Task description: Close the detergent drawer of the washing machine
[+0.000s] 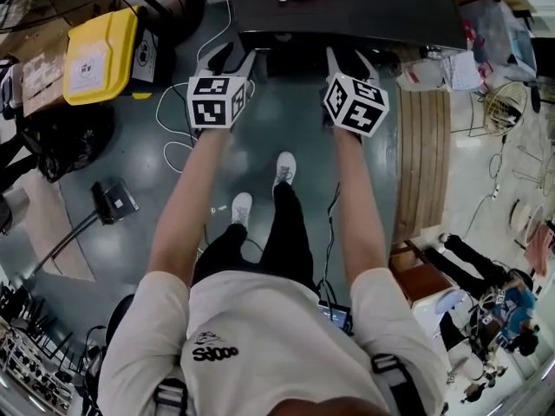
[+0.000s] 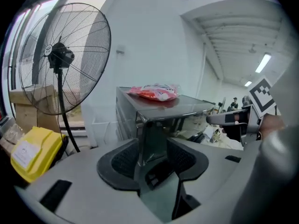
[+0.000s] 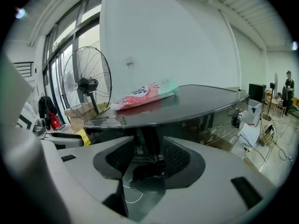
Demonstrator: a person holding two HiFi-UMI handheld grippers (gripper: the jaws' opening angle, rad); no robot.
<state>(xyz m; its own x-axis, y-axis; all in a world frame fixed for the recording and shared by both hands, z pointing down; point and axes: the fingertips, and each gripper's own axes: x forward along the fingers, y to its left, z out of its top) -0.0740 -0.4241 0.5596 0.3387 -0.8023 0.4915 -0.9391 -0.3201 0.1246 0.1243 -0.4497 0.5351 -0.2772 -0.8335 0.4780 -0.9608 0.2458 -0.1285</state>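
1. two grippers, the left gripper (image 1: 231,57) and the right gripper (image 1: 351,59), point at the front of a dark washing machine (image 1: 347,11). only the head view shows the person's arms, the white shoes (image 1: 284,167) and the floor.
2. left gripper view: its fingers stand wide apart and grip nothing. the detergent drawer (image 2: 152,136), at the machine's upper front left corner, lies straight between them, with no pad seen pressing on it. whether it is fully in cannot be told.
3. right gripper view: its fingers are likewise apart and empty, facing the machine's front further right. a round knob (image 3: 240,115) shows only here.
4. a red-and-white pouch (image 3: 145,93) lies on the machine's top in all three views.
5. a standing fan (image 2: 60,55) and a yellow container (image 1: 100,55) stand left of the machine, with wooden slats (image 1: 425,146) at its right.
6. each gripper's grey body hides the machine's lower front in its own view.
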